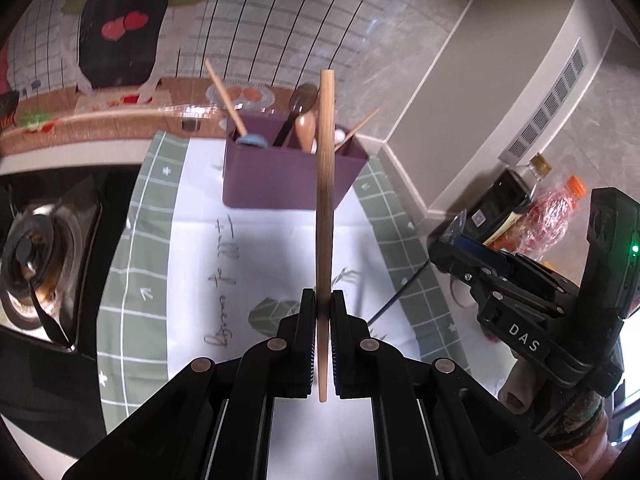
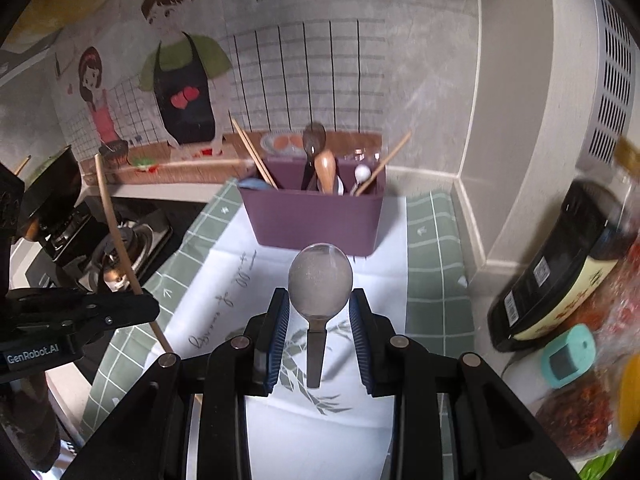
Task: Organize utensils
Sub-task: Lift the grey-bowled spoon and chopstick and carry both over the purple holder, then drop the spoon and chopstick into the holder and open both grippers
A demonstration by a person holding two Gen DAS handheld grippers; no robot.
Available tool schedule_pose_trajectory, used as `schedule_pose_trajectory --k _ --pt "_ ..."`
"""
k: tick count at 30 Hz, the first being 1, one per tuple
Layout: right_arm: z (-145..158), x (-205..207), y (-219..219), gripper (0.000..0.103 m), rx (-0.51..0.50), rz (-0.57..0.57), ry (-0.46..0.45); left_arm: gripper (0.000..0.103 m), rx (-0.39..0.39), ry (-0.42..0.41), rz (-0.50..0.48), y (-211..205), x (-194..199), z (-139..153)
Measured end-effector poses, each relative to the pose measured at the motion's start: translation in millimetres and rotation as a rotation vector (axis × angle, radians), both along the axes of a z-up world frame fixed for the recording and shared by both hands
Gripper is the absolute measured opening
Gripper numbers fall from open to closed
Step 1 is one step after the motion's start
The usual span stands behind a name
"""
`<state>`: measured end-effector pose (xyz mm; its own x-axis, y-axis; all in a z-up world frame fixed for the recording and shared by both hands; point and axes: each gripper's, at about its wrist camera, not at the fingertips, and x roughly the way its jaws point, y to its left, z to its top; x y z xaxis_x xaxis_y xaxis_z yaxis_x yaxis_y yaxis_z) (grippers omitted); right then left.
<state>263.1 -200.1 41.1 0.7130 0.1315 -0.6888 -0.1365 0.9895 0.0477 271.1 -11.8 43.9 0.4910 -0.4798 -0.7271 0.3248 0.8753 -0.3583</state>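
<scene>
My left gripper (image 1: 323,300) is shut on a wooden chopstick (image 1: 325,200) that stands upright, in front of the purple utensil holder (image 1: 280,180). The holder (image 2: 316,220) stands on the mat and has chopsticks, a wooden spoon and a dark spoon in it. A metal spoon (image 2: 320,284) lies on the mat, bowl toward the holder. My right gripper (image 2: 319,304) is open, its fingers on either side of the spoon's neck. The left gripper (image 2: 120,312) with its chopstick (image 2: 120,240) shows at the left of the right wrist view. The right gripper's body (image 1: 520,300) shows at the right of the left wrist view; its fingers are hidden there.
A green and white mat (image 2: 432,248) covers the counter. A gas stove (image 1: 36,260) lies to the left. A dark sauce bottle (image 2: 560,264), a teal timer (image 2: 568,356) and bagged food stand at the right. The wall is close behind the holder.
</scene>
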Motion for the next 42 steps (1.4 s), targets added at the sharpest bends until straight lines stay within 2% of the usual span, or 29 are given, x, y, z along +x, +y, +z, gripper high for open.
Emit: schedule_pose_trajectory --k 5,9,14,18,21,23,28,34,42 --pt "21.6 0.5 2.7 0.028 -0.014 0.008 -0.045 0.007 0.007 -0.059 -0.001 -3.0 3.9 20.9" --pt "50.4 3.4 4.4 0.028 -0.036 0.019 -0.104 0.007 0.009 -0.138 -0.002 -5.1 11.8 54.6" --pt "119.3 15.1 2.0 0.028 -0.052 0.023 -0.241 0.007 0.014 -0.304 0.01 -9.6 27.4 122.3" --pt "178.3 28.5 6.2 0.028 -0.11 0.008 -0.376 0.007 0.019 -0.447 0.02 -16.0 43.9 178.5" --pt "208.4 39.4 5.6 0.028 -0.112 0.008 -0.44 0.007 0.024 -0.529 0.04 -18.9 59.9 205.4" --pt "217.8 50.0 2.5 0.028 -0.101 0.004 -0.46 0.007 0.033 -0.556 0.062 -18.1 72.3 212.4" --pt "202.6 81.2 -3.7 0.028 -0.079 -0.008 -0.419 0.007 0.025 -0.526 0.092 -13.0 110.8 196.7" --pt "140.2 131.4 -7.1 0.028 -0.039 0.013 -0.275 0.007 0.058 -0.392 0.066 -28.5 164.1 132.8" --pt "67.6 181.9 -5.9 0.028 -0.018 0.021 -0.116 0.007 0.092 -0.275 0.058 -36.6 209.8 63.0"
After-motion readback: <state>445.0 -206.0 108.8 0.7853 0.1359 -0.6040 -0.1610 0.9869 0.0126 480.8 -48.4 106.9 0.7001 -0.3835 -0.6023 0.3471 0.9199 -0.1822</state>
